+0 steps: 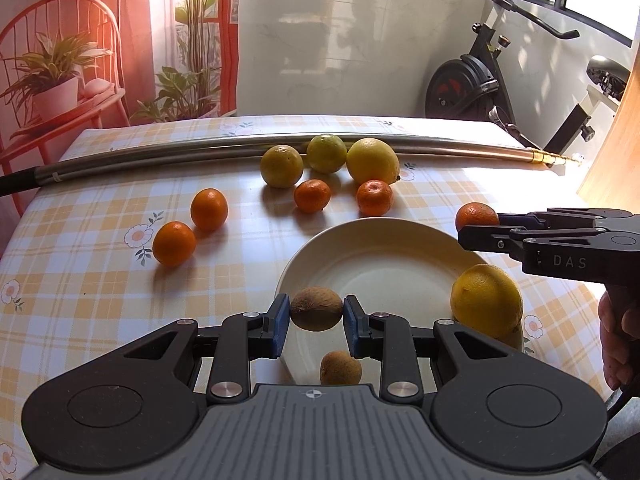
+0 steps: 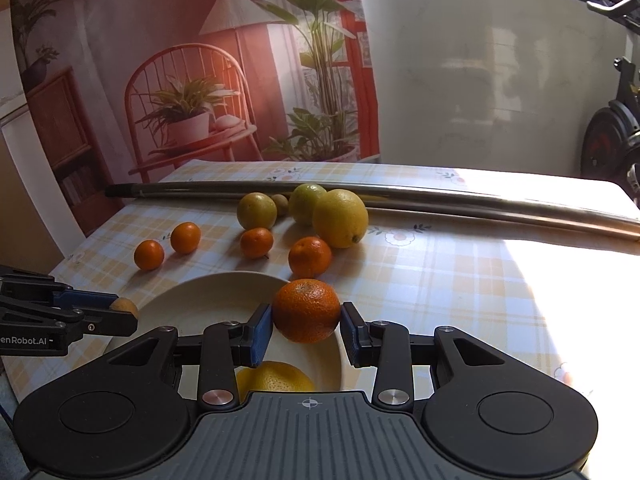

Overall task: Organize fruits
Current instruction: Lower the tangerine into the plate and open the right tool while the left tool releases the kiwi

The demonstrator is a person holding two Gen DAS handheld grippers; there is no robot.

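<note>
While the left gripper [image 1: 316, 314] pinches a kiwi [image 1: 316, 308] above the plate [image 1: 384, 252], the right gripper [image 2: 306, 328] clamps a tangerine [image 2: 306, 310]. Each should lower near the plate's centre before releasing, clear of the lemon [image 1: 486, 300].

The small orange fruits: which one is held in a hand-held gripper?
The orange fruit between the right hand-held gripper fingers, above the plate rim. The four others lie free on the tablecloth.

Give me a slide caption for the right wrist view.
Right gripper holds a mandarin over the plate.
</note>
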